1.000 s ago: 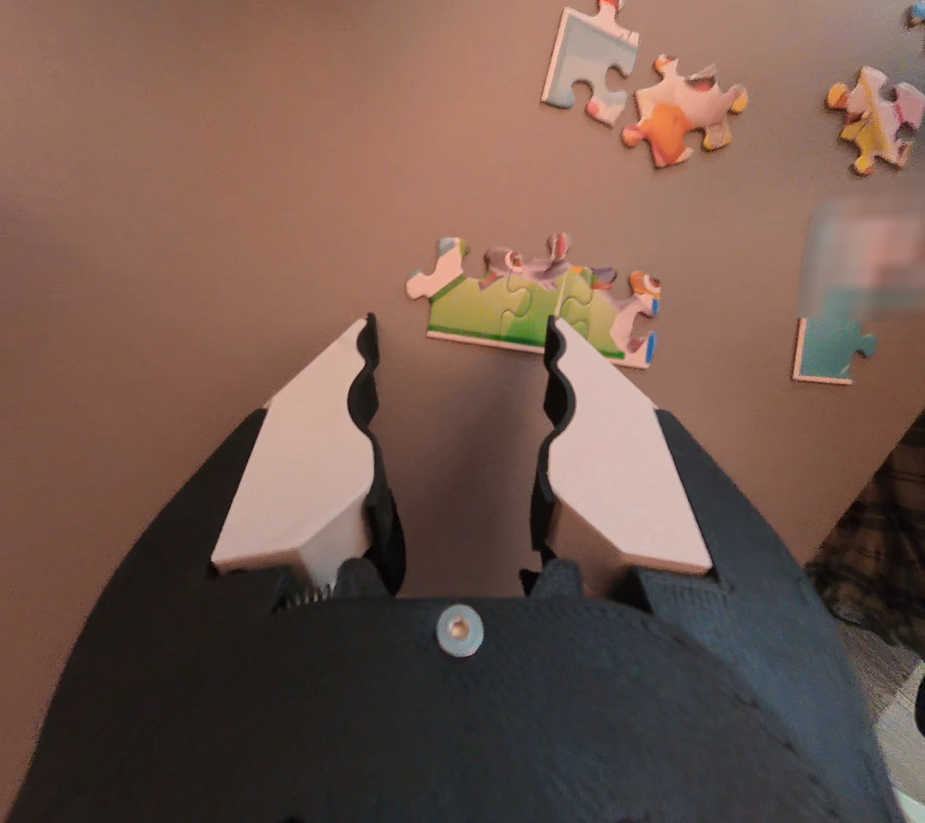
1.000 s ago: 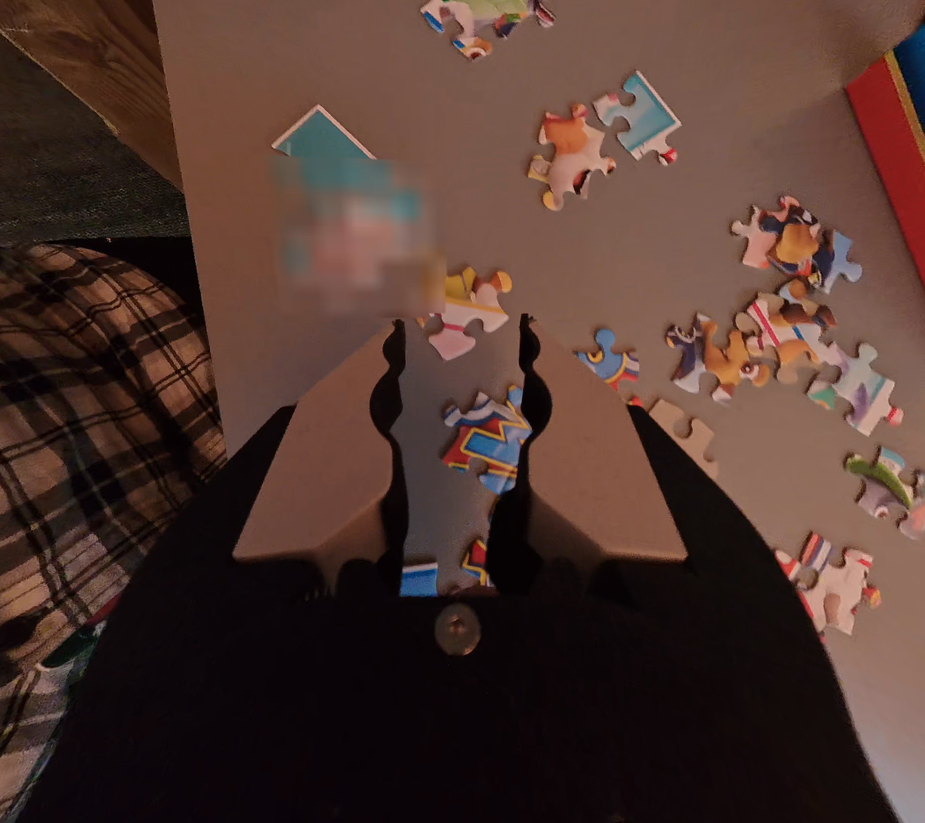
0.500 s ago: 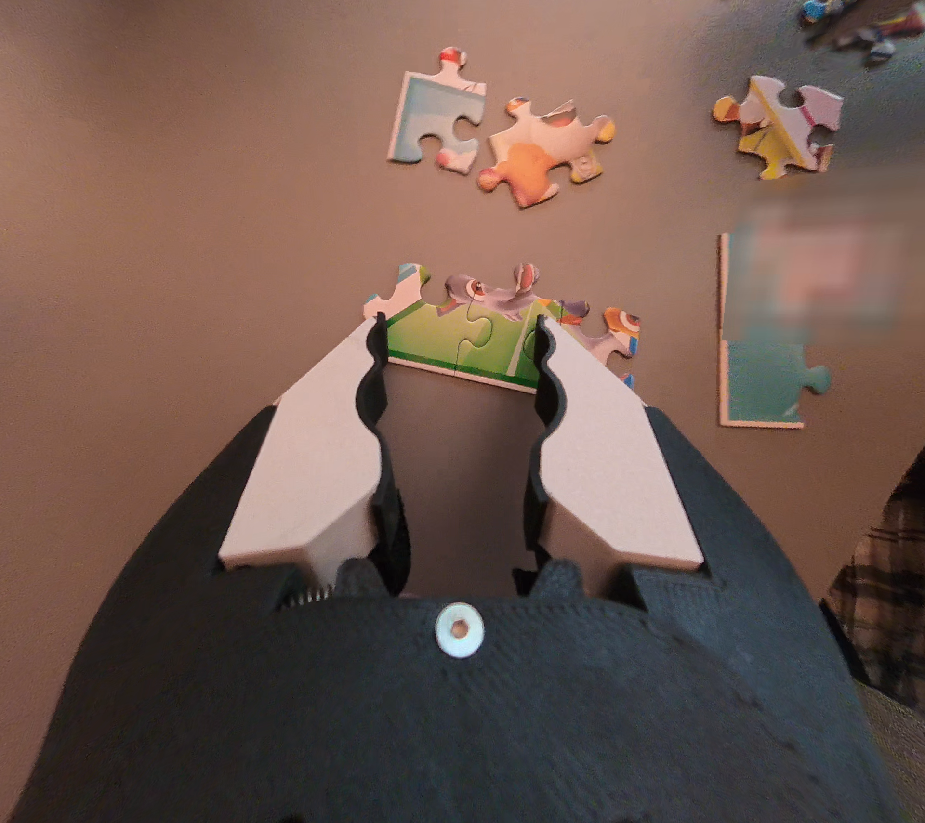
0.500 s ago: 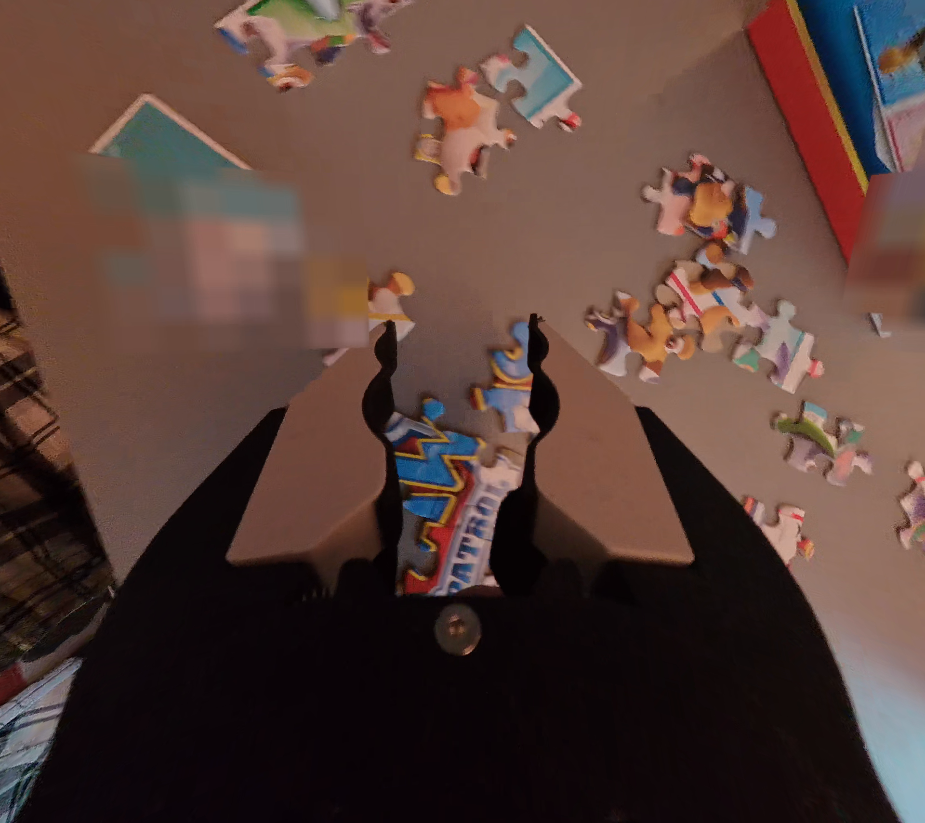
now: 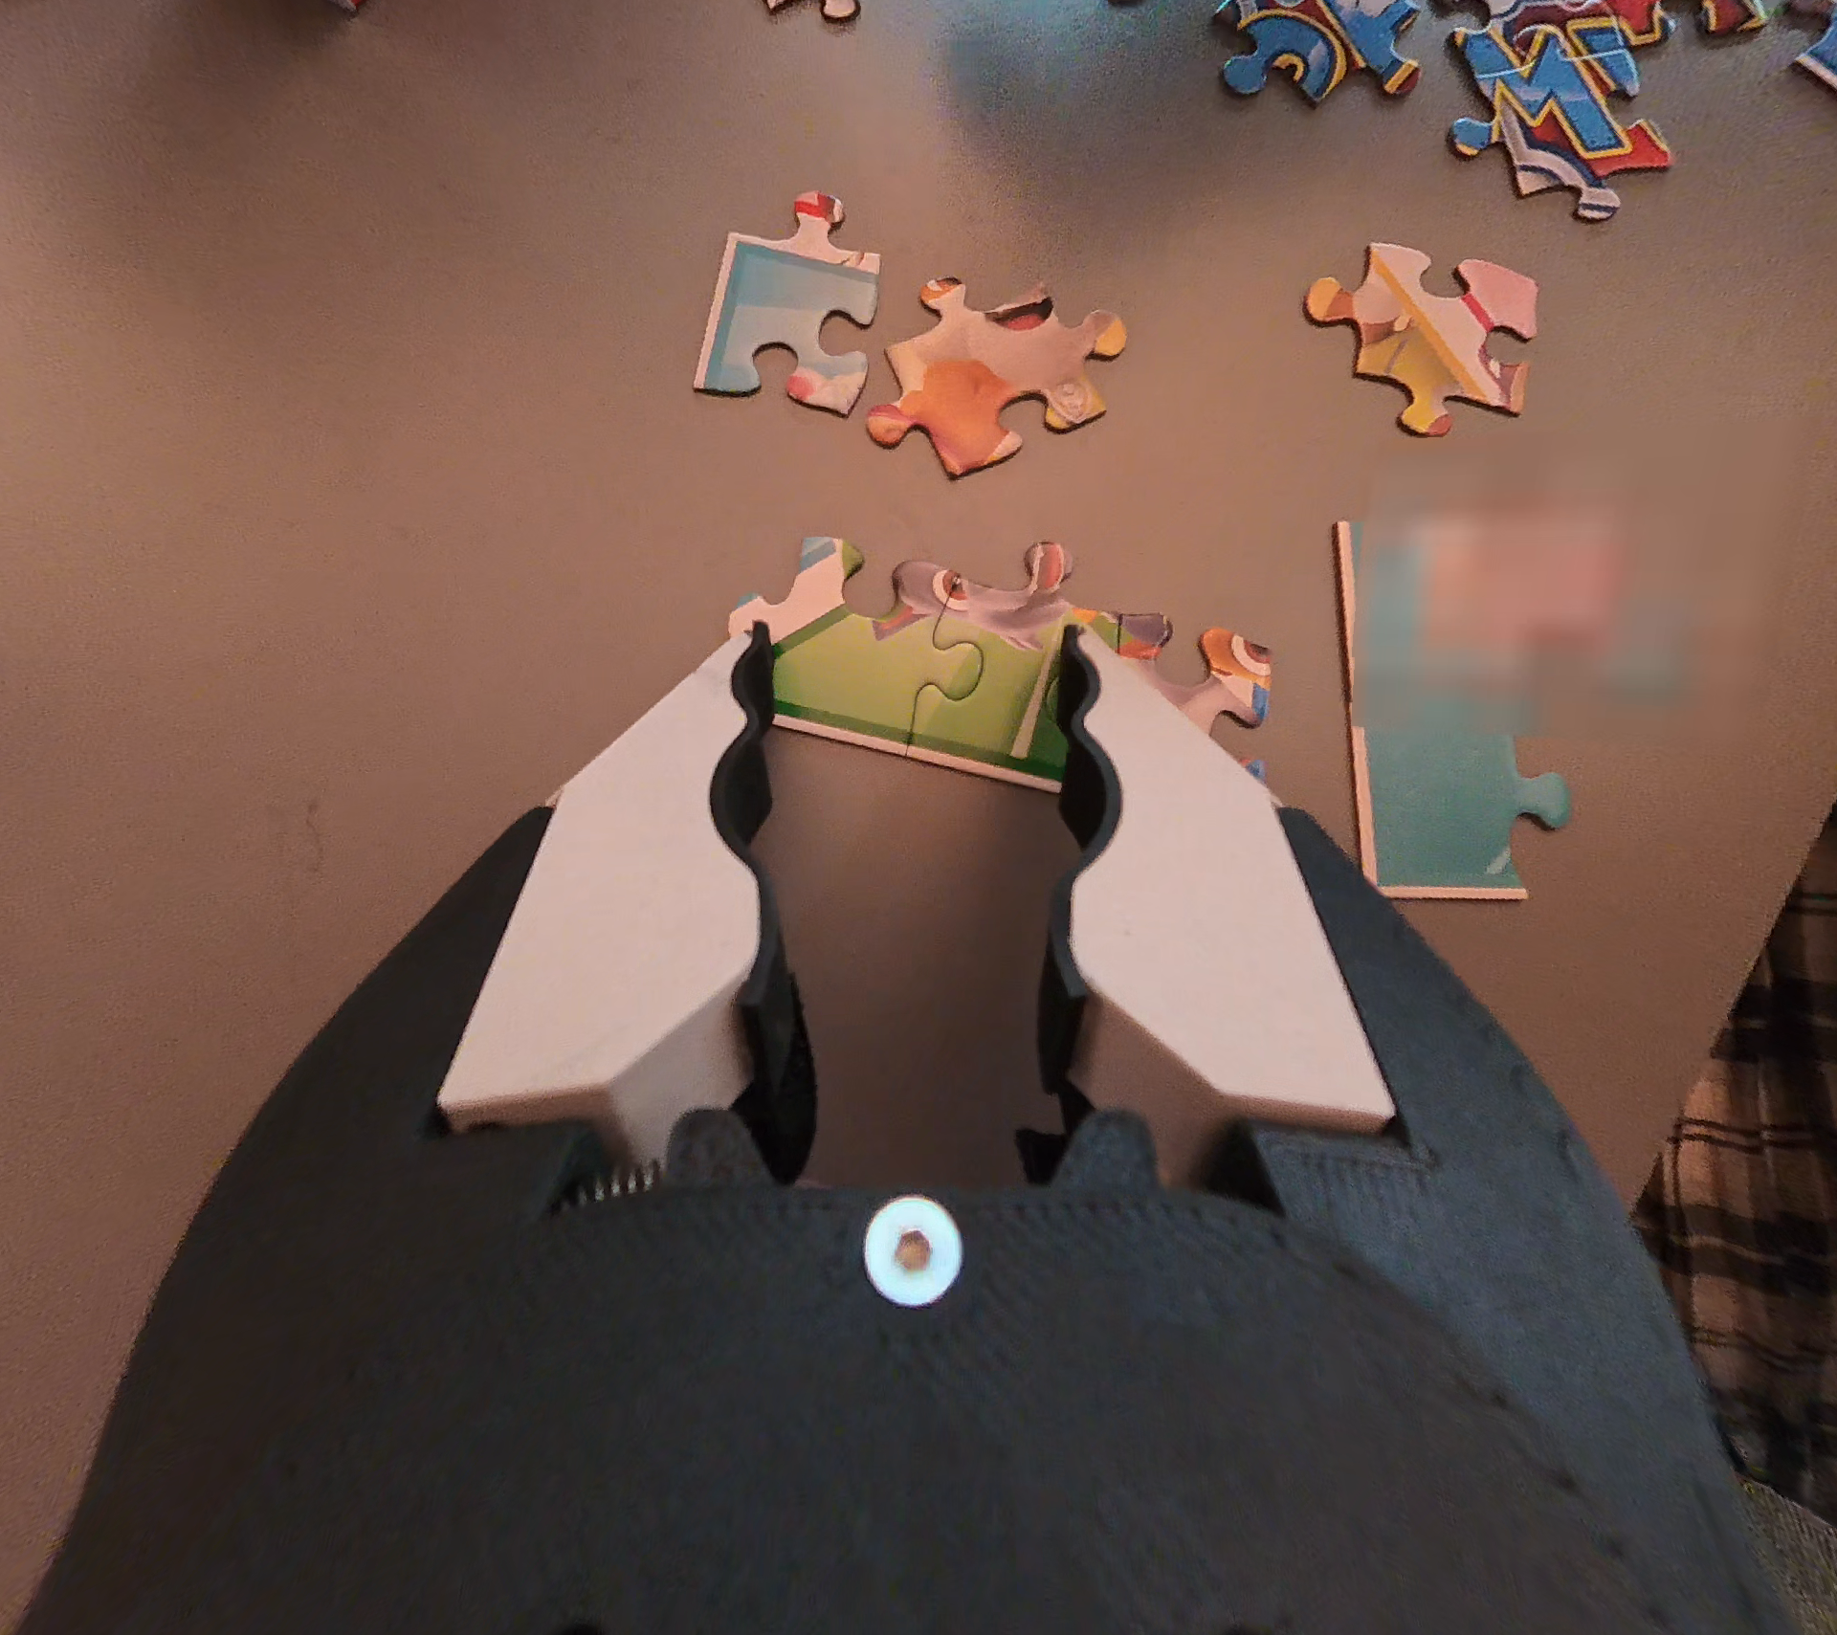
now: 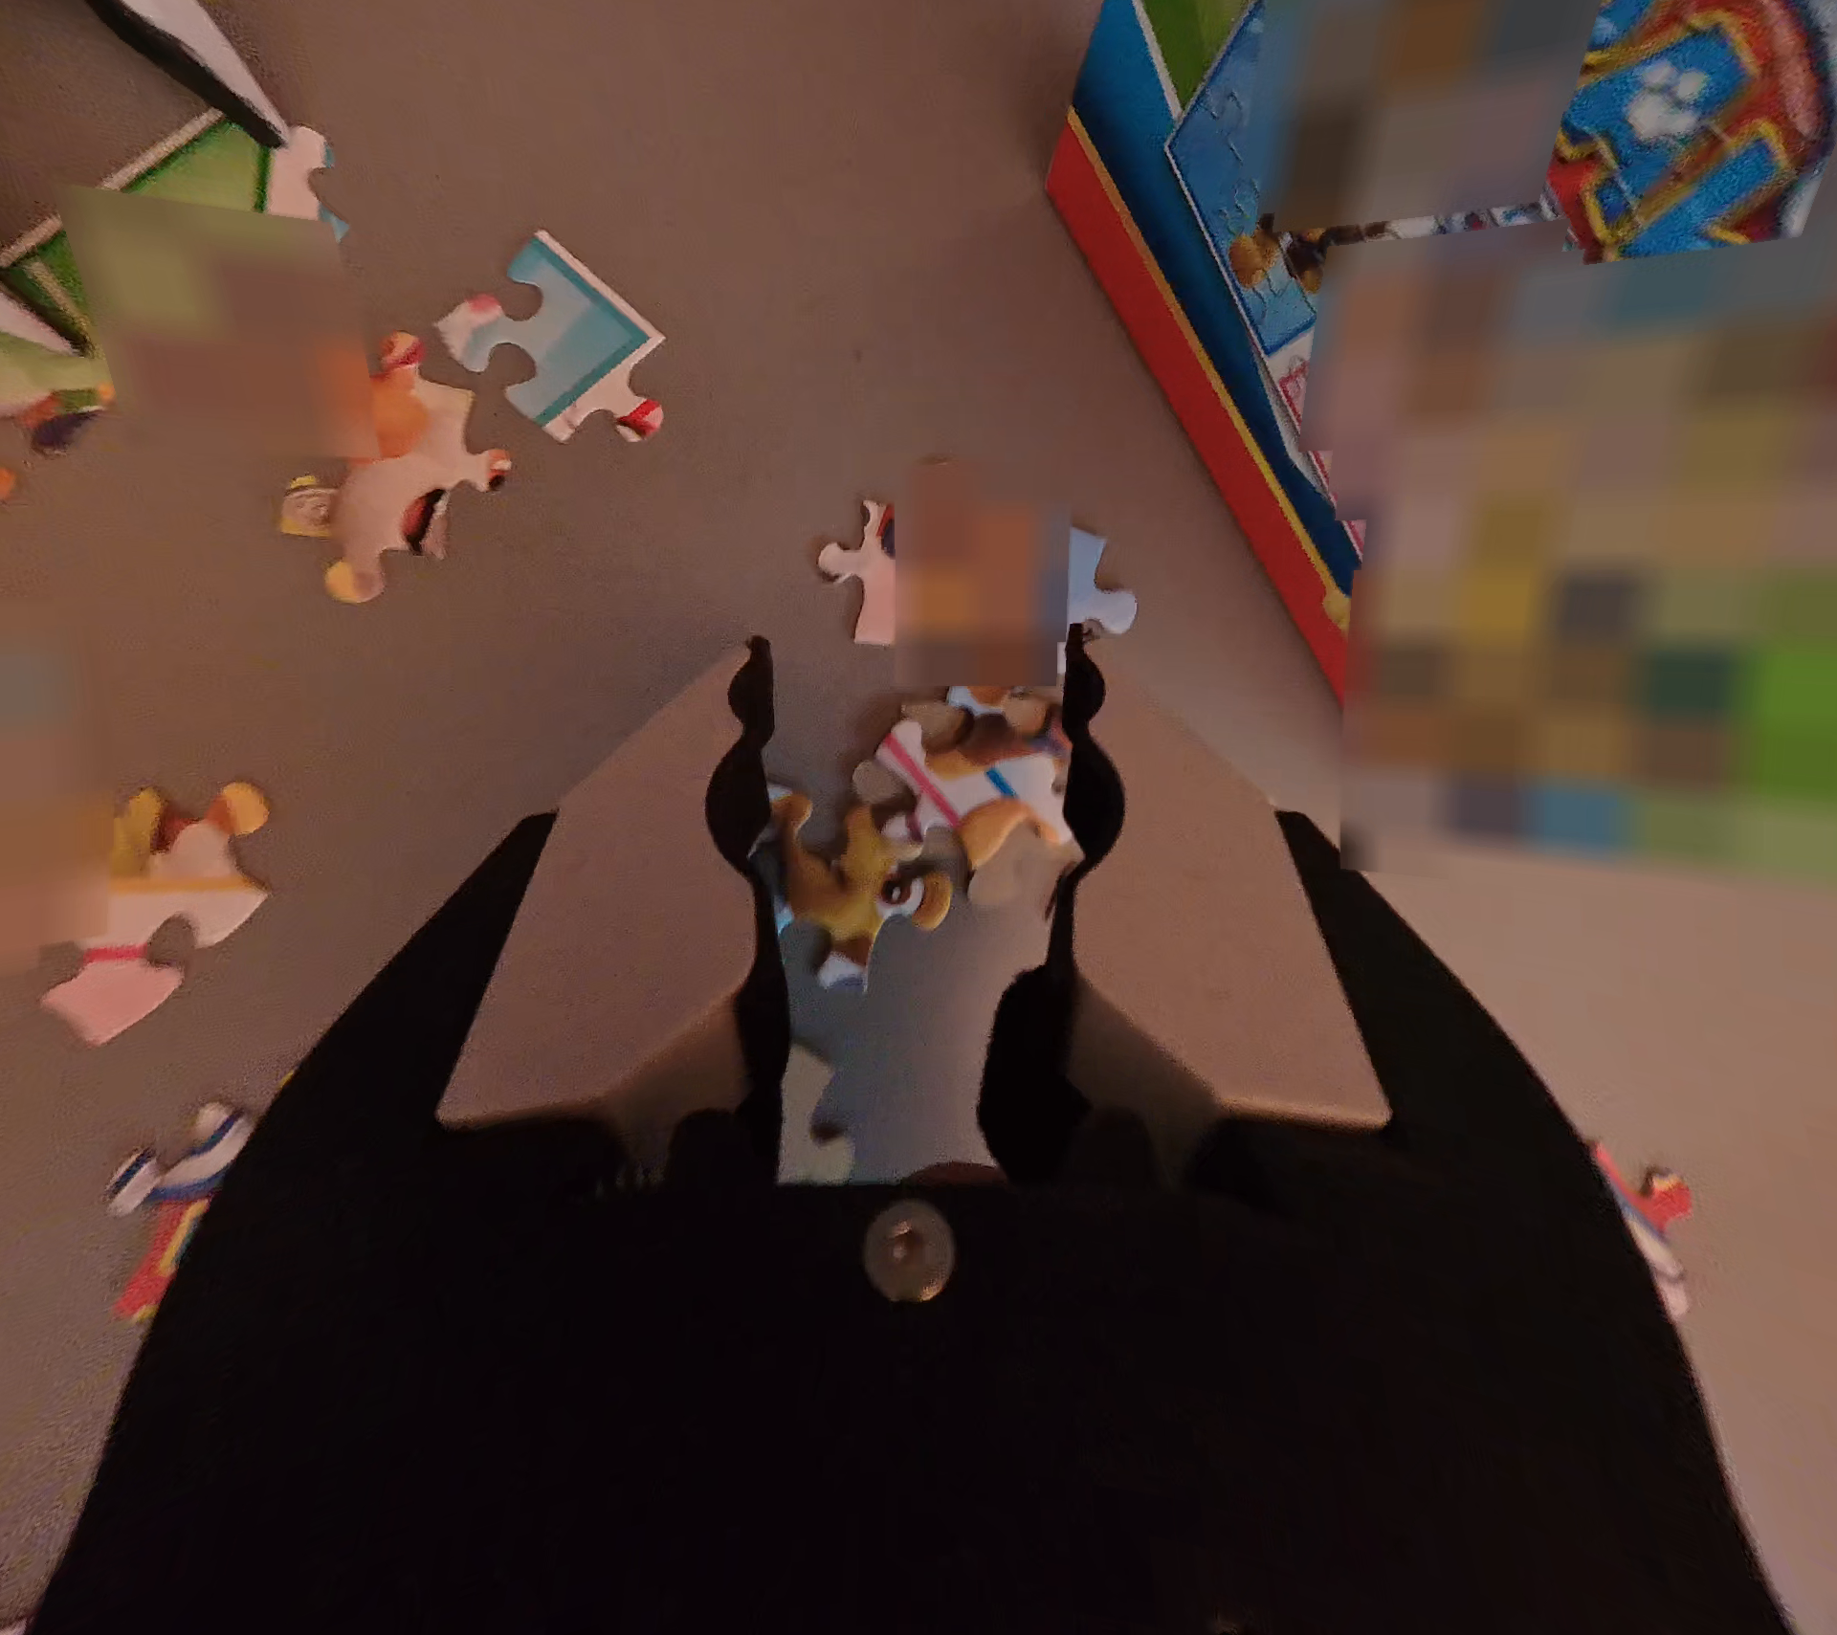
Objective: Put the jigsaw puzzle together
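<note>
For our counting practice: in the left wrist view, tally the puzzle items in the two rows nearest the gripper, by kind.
Loose single pieces: 3 (teal-edged piece, orange piece, yellow piece)
Joined green strip: 1
Teal section, partly masked: 1
Total: 5

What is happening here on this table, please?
A person is putting a jigsaw puzzle together with two hand-held claws. The left claw is open, its tips at the joined green strip of a few pieces. The right claw is open and empty, above loose pieces near the puzzle box. Most pieces still lie scattered and unjoined on the table.
</note>
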The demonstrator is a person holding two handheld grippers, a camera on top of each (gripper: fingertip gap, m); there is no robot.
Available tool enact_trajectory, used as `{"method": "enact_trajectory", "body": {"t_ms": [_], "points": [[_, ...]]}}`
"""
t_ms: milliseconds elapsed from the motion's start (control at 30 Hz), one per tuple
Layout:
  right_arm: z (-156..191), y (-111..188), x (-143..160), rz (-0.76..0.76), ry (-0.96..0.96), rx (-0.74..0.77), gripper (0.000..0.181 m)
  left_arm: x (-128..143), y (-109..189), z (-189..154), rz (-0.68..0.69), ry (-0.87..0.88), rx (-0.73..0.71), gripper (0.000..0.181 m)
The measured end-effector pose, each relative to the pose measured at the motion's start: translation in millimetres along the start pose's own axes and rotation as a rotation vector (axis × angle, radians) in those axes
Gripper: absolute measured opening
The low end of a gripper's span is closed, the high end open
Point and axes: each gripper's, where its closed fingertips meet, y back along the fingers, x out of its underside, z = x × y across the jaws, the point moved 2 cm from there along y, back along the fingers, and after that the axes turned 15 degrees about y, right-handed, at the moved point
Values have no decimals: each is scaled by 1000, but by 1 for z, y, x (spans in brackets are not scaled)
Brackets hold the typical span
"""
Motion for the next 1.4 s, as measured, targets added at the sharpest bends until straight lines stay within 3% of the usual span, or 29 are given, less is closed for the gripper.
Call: {"method": "enact_trajectory", "body": {"t_ms": [167, 267, 500, 600, 667, 733, 800, 967, 1000, 1400], "points": [[-6, -23, -2, -1, -34, -29, 33, -1, -1, -1, -14, 1, 9, 58], [-5, -23, -2, -5, -30, -39, 29, -1, -1, -1, -13, 1, 19, 58], [14, -14, 0, -12, 10, -82, 0, -16, 3, -6, -33, -31, 32, 60], [34, -6, 4, 0, 46, -146, 0, -31, 4, -12, -54, -69, 45, 58], [28, -1, 2, -11, 61, -72, 2, -42, 0, -15, -47, -103, 47, 58], [20, -2, 2, -13, 35, -33, 25, -53, -8, -17, -27, -139, 46, 58], [12, -9, 7, 20, -4, -26, 36, -63, -18, -17, -7, -164, 51, 58], [10, -13, 4, 5, -36, -53, 25, -78, -40, -17, 42, -195, 73, 58], [12, -13, 5, 5, -28, -65, 14, -81, -43, -16, 47, -199, 73, 57], [34, -3, 8, -34, 56, -136, 12, -105, -88, -9, 154, -237, 181, 63]]}}
